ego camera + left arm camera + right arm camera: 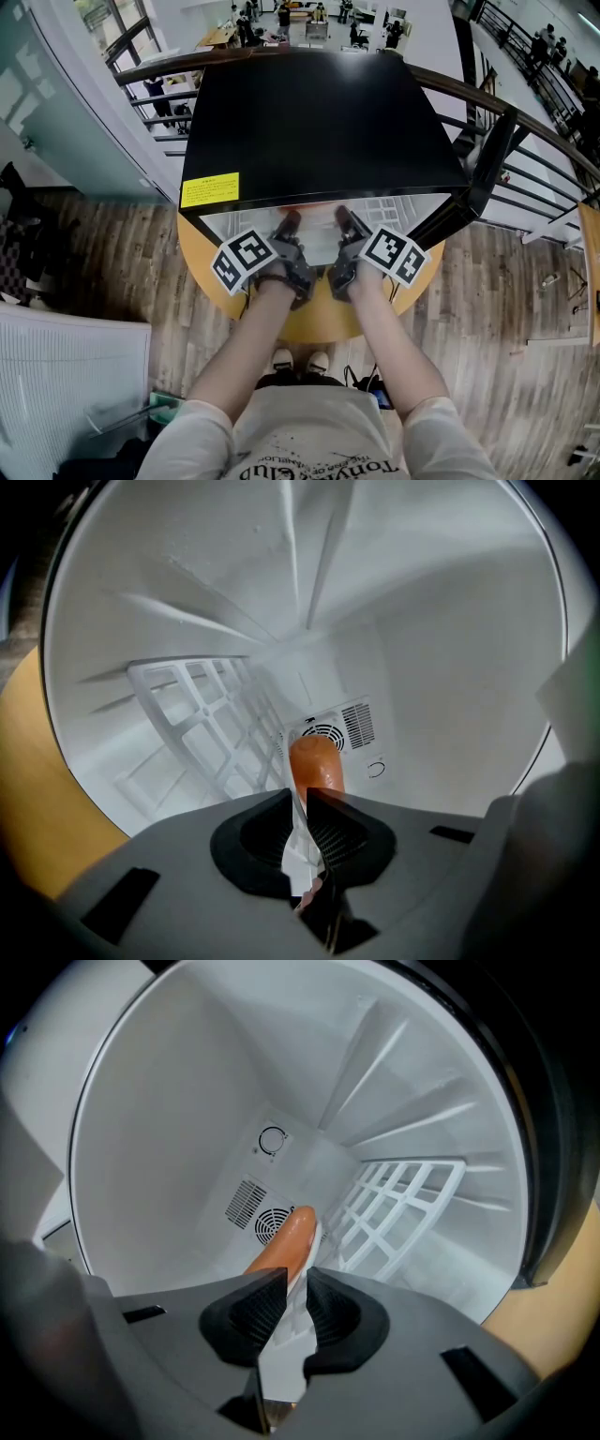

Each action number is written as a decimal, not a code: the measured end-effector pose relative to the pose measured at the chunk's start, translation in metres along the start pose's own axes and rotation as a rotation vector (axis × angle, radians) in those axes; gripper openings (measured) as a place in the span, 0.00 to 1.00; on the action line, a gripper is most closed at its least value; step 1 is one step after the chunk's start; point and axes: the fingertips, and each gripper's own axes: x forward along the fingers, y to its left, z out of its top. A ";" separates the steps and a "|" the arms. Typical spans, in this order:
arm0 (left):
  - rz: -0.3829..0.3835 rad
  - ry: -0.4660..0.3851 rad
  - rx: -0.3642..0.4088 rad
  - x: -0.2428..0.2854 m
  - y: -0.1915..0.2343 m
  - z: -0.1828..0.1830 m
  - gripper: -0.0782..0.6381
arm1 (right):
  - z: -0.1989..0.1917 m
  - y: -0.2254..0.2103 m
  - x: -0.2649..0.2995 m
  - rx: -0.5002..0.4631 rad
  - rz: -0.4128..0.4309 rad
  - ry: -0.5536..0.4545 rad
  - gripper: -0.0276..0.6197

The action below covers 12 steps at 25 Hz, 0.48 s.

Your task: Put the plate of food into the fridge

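Note:
A white plate (301, 847) with an orange sausage (317, 766) on it is held level inside the white fridge (309, 112), which is black on the outside. My left gripper (298, 803) is shut on the plate's near rim. The right gripper (297, 1283) has the same rim of the plate (281, 1354) between its jaws, which stand slightly apart from it; the sausage (286, 1241) lies just beyond them. In the head view both grippers, left (289, 221) and right (342, 218), reach side by side into the fridge opening.
A white wire shelf (202, 714) leans along the fridge's side wall, also seen as the wire shelf (394, 1204). A fan vent (267, 1222) sits in the back wall. The fridge stands on a round yellow table (319, 319) beside a railing (497, 141).

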 end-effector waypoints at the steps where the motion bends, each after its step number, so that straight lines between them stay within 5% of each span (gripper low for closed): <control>1: -0.002 0.002 -0.003 0.000 0.000 0.000 0.17 | 0.000 0.000 0.000 0.004 0.000 -0.001 0.16; 12: -0.016 0.012 -0.001 0.001 -0.002 0.000 0.19 | 0.003 0.002 0.002 0.011 0.008 -0.006 0.17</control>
